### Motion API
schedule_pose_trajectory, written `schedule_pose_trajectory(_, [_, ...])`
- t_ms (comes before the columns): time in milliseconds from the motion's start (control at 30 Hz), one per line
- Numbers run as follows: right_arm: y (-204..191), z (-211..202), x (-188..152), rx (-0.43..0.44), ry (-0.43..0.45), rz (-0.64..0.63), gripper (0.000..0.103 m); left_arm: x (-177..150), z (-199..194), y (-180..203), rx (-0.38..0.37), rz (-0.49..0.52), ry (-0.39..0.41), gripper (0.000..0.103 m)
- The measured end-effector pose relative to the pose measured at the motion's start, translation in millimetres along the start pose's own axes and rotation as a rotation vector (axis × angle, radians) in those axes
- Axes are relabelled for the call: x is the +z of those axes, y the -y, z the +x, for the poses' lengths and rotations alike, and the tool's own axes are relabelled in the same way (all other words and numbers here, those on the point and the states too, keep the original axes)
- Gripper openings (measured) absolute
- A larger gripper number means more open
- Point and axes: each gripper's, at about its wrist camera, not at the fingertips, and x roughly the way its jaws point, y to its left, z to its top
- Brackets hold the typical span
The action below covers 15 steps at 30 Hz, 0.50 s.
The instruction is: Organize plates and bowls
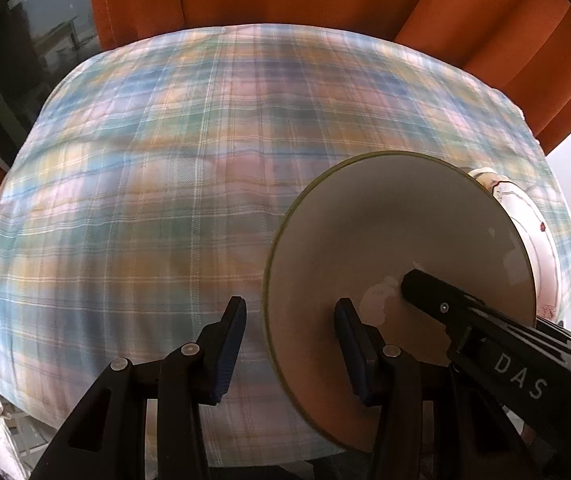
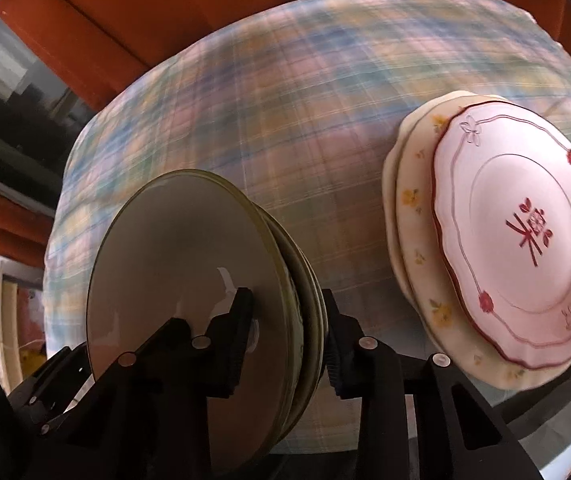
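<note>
On the plaid cloth [image 1: 145, 200] | green plates [image 2: 189, 288] stacked left of flowered plates [image 2: 505, 240] | left gripper [image 1: 291, 344] straddles green rim, grip unclear | right gripper [image 2: 285, 340] clamps green stack, both sides.

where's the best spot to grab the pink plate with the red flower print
Take the pink plate by its scalloped rim at the near edge, coming in from the near side, one finger over the rim and one under. It lies flat on top of the cream floral plates, and its raised rim probably leaves room for a lower finger there. The centre is too broad and flat to pinch.
</note>
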Motion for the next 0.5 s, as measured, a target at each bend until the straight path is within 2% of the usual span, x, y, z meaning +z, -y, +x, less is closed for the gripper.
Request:
schedule_pose_trajectory(67, [4.2, 0.5, 1.0, 0.028, -0.015, 0.008, 0.035, 0.6, 0.5, 1.6, 0.012, -0.007, -0.002, 0.046])
schedule_pose_trajectory(167, [7.8, 0.5, 2.7, 0.051, -0.036, -0.006, 0.034, 1.1, 0.0, 7.5, 0.023, -0.004, -0.006, 0.038])
schedule_pose_trajectory(300, [10.6, -0.6, 3.8, 0.066, -0.052, -0.015, 0.033, 2.3, 0.0, 13.8, 0.066, 0.008, -0.007, 0.04])
schedule_pose_trajectory(500, [6.1, -5.9, 1.8, 0.033, -0.045, -0.025, 0.033, 1.9, -2.2, 12.1, 0.056, 0.018, -0.019, 0.039])
